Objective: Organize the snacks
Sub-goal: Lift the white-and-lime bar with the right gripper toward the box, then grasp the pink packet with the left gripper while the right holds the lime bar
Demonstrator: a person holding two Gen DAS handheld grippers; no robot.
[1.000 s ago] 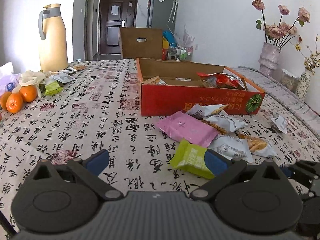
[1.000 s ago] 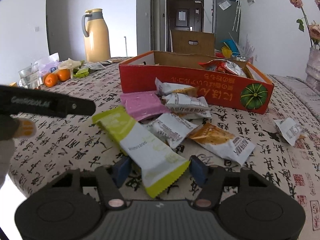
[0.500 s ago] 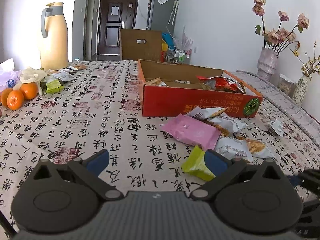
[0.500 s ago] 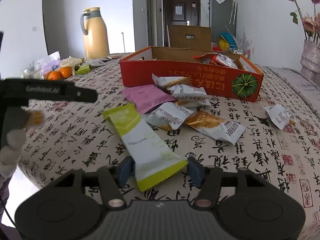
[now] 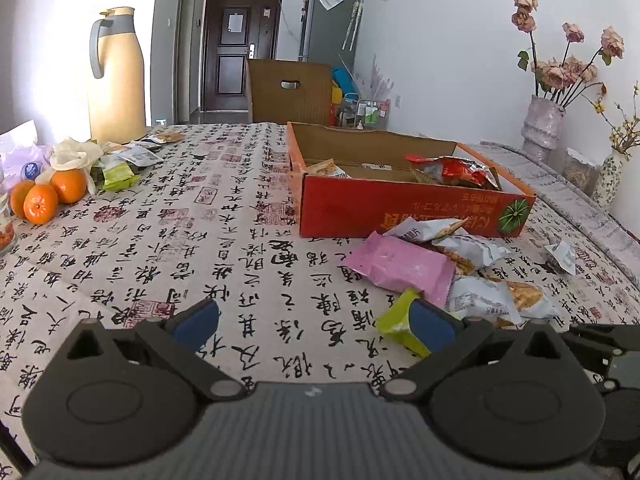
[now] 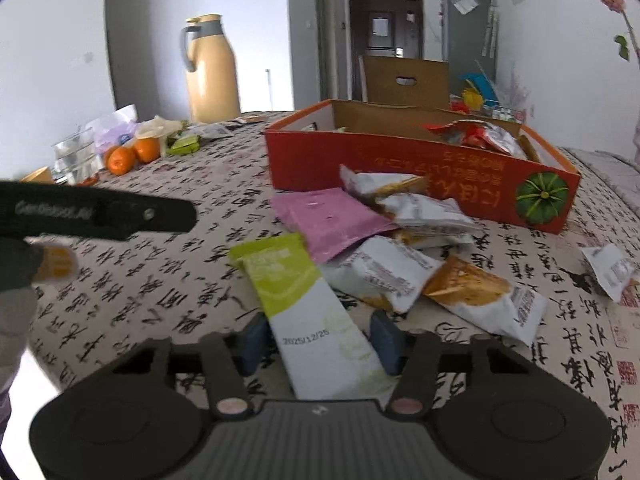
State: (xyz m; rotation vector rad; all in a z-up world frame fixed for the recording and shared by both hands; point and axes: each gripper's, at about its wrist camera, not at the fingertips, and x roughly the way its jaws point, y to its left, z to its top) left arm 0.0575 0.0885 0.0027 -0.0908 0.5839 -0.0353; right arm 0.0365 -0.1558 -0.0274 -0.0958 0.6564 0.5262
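A green and white snack packet lies lengthwise between the fingers of my right gripper. The jaws are closing and both blue pads touch the packet's edges. Its green end shows raised off the cloth in the left wrist view. My left gripper hovers open over the tablecloth, nothing between its fingers. Beyond lie a pink packet and several white and orange packets. Behind them stands the red cardboard box, holding a red bag.
A tan thermos, oranges and small wrappers sit at the table's far left. A vase of dried flowers stands at the right edge. One small white packet lies apart to the right. A brown carton stands behind the table.
The right jaws widened briefly, then narrowed onto the green and white packet, which now sits deeper between them. The left gripper stayed open and nearly still.
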